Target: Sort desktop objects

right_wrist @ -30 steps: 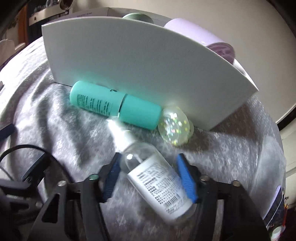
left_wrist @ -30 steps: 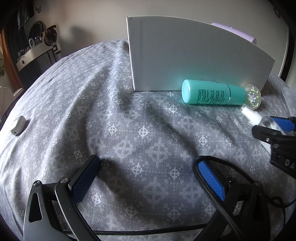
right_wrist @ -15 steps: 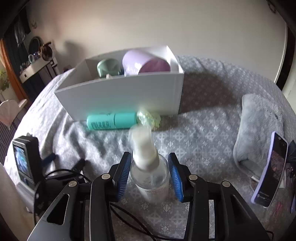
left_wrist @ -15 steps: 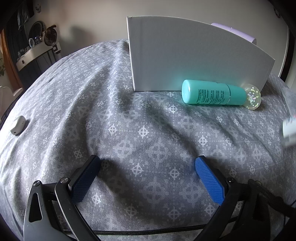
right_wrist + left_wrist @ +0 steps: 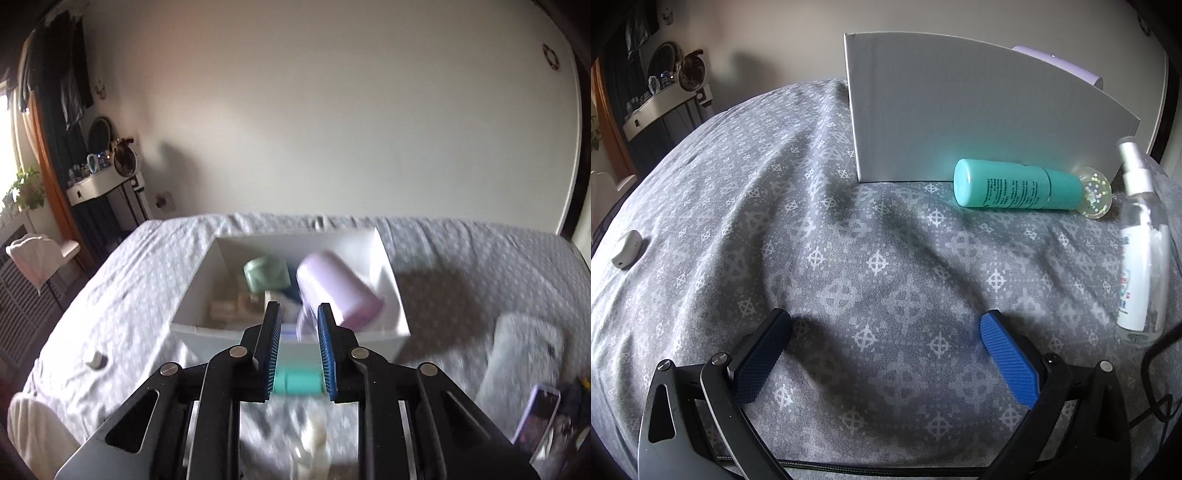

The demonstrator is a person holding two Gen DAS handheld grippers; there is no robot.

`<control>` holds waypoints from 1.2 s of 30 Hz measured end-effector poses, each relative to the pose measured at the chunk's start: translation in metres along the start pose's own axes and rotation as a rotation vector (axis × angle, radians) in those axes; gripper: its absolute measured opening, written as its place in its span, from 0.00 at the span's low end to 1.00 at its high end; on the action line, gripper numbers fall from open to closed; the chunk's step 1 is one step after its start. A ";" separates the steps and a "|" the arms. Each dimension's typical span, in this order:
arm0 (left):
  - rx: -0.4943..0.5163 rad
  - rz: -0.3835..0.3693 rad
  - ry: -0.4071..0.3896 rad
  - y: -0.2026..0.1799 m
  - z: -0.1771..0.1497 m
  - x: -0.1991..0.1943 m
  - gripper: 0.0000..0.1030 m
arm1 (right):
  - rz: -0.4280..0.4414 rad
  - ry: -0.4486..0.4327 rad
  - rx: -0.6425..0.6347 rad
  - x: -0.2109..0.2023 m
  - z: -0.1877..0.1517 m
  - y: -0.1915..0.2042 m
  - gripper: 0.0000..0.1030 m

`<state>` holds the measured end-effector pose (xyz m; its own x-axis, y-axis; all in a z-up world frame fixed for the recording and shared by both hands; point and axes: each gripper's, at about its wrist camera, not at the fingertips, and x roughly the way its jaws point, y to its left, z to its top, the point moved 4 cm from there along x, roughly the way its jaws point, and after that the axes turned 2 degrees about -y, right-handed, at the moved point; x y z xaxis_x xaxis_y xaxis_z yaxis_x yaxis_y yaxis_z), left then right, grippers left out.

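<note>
A clear spray bottle (image 5: 1142, 243) stands upright in the air at the right edge of the left wrist view, with no gripper on it. In the right wrist view its blurred white cap (image 5: 313, 441) shows below my right gripper (image 5: 295, 314), whose jaws are a small gap apart and empty. My left gripper (image 5: 882, 325) is open and empty, low over the grey patterned bedspread (image 5: 812, 221). A teal bottle (image 5: 1015, 189) and a glitter ball (image 5: 1095, 192) lie against the white box (image 5: 960, 110). The box (image 5: 391, 280) holds a purple cup (image 5: 332, 288) and a green container (image 5: 266, 275).
A small white device (image 5: 626, 248) lies at the left on the bedspread. A grey pouch (image 5: 524, 354) and a phone (image 5: 539, 417) lie at the right. A black cable (image 5: 1156, 369) runs by the left gripper. A shelf (image 5: 99, 184) stands by the wall.
My right gripper rose and let go of the spray bottle, which now drops below its jaws. The bottle has come into the left wrist view. My left gripper has not moved.
</note>
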<state>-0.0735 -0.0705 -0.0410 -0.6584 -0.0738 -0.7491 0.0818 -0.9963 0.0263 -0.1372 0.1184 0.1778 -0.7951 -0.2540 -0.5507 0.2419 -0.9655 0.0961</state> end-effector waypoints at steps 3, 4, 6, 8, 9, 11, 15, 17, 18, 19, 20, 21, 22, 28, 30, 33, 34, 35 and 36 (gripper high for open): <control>0.000 0.000 0.000 0.000 0.000 0.000 1.00 | -0.005 -0.012 -0.022 0.028 0.025 0.019 0.17; 0.000 0.000 0.000 0.000 0.000 0.000 1.00 | -0.012 -0.010 -0.012 0.034 0.029 0.021 0.17; 0.001 0.001 0.000 0.000 0.000 0.000 1.00 | -0.038 -0.014 0.011 0.036 0.023 0.020 0.20; 0.000 0.000 0.000 0.000 0.000 0.000 1.00 | -0.058 -0.031 0.039 0.027 0.001 0.011 0.49; 0.000 0.000 0.000 0.000 0.000 0.000 1.00 | -0.066 -0.027 0.054 0.022 -0.016 0.007 0.60; 0.000 0.000 0.000 0.000 0.000 0.000 1.00 | -0.065 0.028 0.060 0.019 -0.055 0.000 0.69; 0.000 0.000 0.000 0.000 0.000 0.000 1.00 | -0.098 0.273 0.024 0.047 -0.131 -0.006 0.69; 0.000 0.000 0.000 0.000 0.000 0.000 1.00 | -0.092 0.364 0.045 0.065 -0.155 -0.011 0.69; 0.000 0.000 0.000 0.000 0.000 0.000 1.00 | -0.086 0.395 0.061 0.073 -0.164 -0.012 0.69; 0.000 0.000 0.000 0.000 0.000 0.000 1.00 | -0.078 0.427 0.073 0.083 -0.172 -0.011 0.69; 0.000 0.000 0.000 0.000 0.000 0.000 1.00 | -0.069 0.444 0.074 0.090 -0.176 -0.010 0.69; 0.000 0.000 0.000 0.000 0.000 0.000 1.00 | -0.063 0.456 0.064 0.097 -0.180 -0.008 0.69; 0.000 0.000 0.000 0.000 0.000 0.000 1.00 | -0.066 0.474 0.047 0.104 -0.185 -0.005 0.69; 0.000 0.000 0.000 0.000 0.000 0.000 1.00 | -0.091 0.455 -0.015 0.107 -0.202 -0.004 0.38; 0.000 0.000 0.000 0.000 0.000 0.000 1.00 | -0.060 0.449 0.055 0.097 -0.203 -0.014 0.38; -0.001 -0.001 0.000 0.000 0.000 0.001 1.00 | -0.059 0.417 0.093 0.075 -0.205 -0.025 0.38; 0.000 0.000 0.000 0.000 0.000 0.001 1.00 | -0.052 0.401 0.123 0.065 -0.204 -0.031 0.38; 0.000 0.000 0.000 0.000 0.000 0.001 1.00 | -0.048 0.378 0.155 0.055 -0.201 -0.037 0.38; 0.000 0.000 0.000 0.000 0.000 0.001 1.00 | -0.050 0.355 0.175 0.047 -0.197 -0.041 0.38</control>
<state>-0.0742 -0.0710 -0.0414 -0.6586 -0.0735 -0.7489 0.0817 -0.9963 0.0259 -0.0748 0.1576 -0.0155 -0.5545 -0.2003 -0.8077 0.0850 -0.9792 0.1845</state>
